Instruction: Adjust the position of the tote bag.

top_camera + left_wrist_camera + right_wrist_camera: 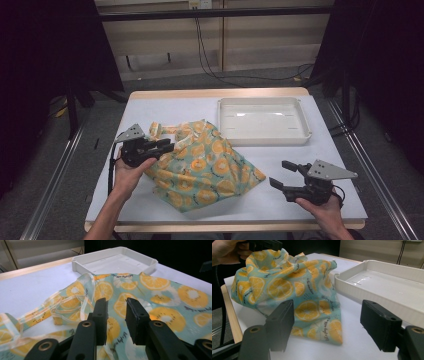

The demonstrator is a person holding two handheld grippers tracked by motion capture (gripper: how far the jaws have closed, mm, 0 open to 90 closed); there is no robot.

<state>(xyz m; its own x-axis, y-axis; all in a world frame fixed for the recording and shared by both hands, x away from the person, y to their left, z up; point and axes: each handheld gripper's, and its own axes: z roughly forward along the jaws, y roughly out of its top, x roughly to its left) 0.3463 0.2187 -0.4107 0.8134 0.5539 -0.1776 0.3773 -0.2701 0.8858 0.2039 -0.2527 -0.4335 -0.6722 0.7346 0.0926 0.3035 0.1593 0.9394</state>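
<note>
Two things lie on the white counter: a fruit-print cloth bag, crumpled in a loose heap, and an empty white tray. Taking the tray as landmark, the bag lies in front of it and to its left, one upper corner close to the tray's near wall, the rest spreading toward the person's edge. Its pale handle straps trail out on the side away from the tray.

Left tongs sit at the bag's far-from-tray edge, hovering just over the printed cloth; the left gripper view shows the jaws narrowed to a small gap with cloth beneath them but no fold pinched between the pads, so I read them as not yet gripping. Right tongs wait in front of the tray, well apart from the bag's lower corner, jaws spread wide and empty.

The step in hand looks like taking hold of the bag to straighten or lift it. To do it well, the left tongs should dip until a single layer or a strap rises between the pads before closing, not skim the top. The right tongs would best take the corner nearest the tray's front, so the cloth can be pulled taut.
</note>
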